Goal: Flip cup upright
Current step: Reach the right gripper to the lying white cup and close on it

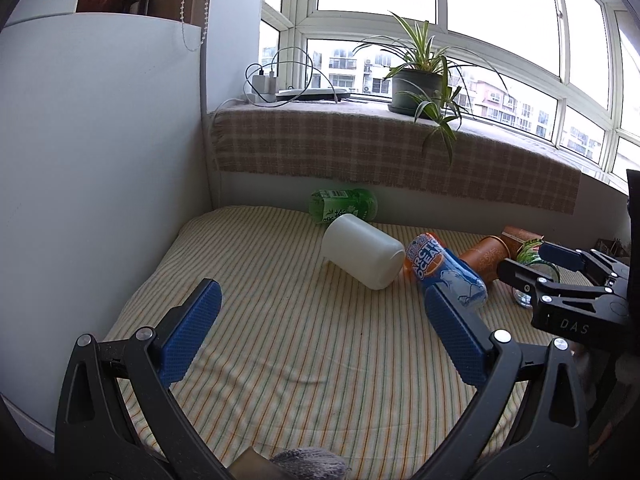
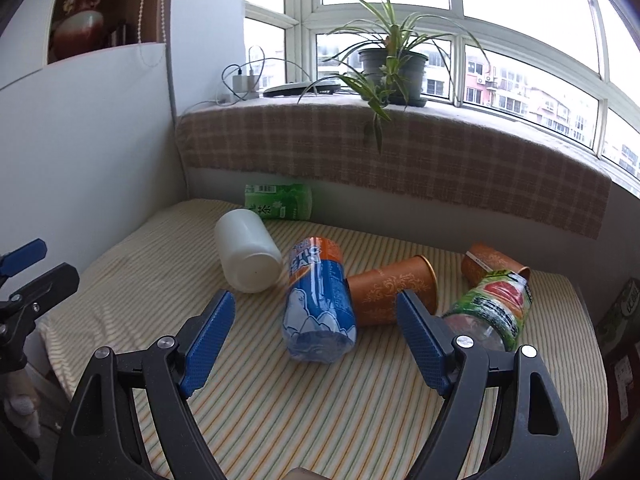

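Several cups and bottles lie on their sides on a striped cloth (image 2: 320, 400). A white cup (image 2: 247, 250) lies at the left, also in the left wrist view (image 1: 362, 250). A blue and orange Arctic Ocean bottle (image 2: 318, 300) lies in the middle, also in the left wrist view (image 1: 444, 270). Two orange cups (image 2: 390, 292) (image 2: 494, 265) lie to the right. My right gripper (image 2: 316, 334) is open, with the blue bottle between its fingers and just beyond them. My left gripper (image 1: 320, 328) is open and empty above the cloth, nearer than the white cup.
A green tea bottle (image 2: 280, 201) lies at the back by the wall. A clear bottle with a green and red label (image 2: 494, 312) lies at the right. A plaid-covered windowsill (image 2: 400, 152) carries a potted plant (image 2: 390, 68) and chargers (image 2: 244, 82). A white wall (image 1: 100, 160) stands left.
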Demonstrator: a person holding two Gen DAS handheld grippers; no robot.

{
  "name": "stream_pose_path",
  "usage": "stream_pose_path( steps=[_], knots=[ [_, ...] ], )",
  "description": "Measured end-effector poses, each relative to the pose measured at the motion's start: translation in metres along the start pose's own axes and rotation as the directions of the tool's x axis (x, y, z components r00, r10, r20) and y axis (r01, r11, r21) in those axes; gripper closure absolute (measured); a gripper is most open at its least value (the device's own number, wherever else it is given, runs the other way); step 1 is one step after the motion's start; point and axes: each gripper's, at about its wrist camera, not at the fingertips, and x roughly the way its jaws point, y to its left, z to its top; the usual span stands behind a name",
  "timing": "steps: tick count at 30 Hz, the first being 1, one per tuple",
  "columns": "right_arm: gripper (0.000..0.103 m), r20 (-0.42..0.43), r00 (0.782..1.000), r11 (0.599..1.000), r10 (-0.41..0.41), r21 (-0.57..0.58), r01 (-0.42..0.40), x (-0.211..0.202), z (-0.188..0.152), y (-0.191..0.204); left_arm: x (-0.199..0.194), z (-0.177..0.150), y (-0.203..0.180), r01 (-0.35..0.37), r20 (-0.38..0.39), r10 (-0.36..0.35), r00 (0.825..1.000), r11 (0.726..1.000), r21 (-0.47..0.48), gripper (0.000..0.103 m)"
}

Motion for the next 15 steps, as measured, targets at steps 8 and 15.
stream_pose_path(
  steps=[8, 15],
  knots=[
    [0.021, -0.169, 0.968, 0.978, 0.184, -0.067, -0.197, 0.065, 0.044, 0.022, -0.002, -0.029, 0.034, -0.022, -0.103, 0.016, 0.995, 0.998, -0.052, 0.0],
    [0.021, -0.368, 0.903, 0.955, 0.222, -0.106, -0.278, 0.135, 0.068, 0.051, -0.009, -0.048, 0.058, -0.038, -0.141, 0.021, 0.99, 0.993, -0.115, 0.0]
  ],
)
